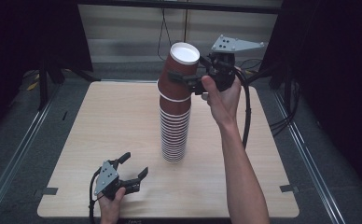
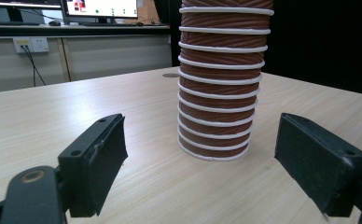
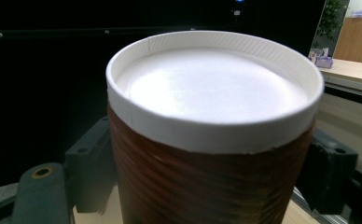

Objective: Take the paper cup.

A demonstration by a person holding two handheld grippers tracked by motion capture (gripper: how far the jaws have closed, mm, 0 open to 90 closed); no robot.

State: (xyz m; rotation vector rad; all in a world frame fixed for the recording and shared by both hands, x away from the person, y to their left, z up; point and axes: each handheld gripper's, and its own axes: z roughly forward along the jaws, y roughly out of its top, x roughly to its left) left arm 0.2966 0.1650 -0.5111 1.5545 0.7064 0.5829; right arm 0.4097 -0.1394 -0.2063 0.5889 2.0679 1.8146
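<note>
**Paper cup gripped at the top of the stack**

Paper cup (image 1: 179,74), upside down and tilted, sits atop the tall stack of brown ribbed cups (image 1: 174,128) near the middle of the wooden surface (image 1: 100,140). Right tool (image 1: 195,84) pinches its sides, one jaw on each flank. Left tool (image 1: 132,170) rests low near the front edge, well apart from the stack, its jaws spread around nothing.

Even overhead light, dark surroundings.
</note>
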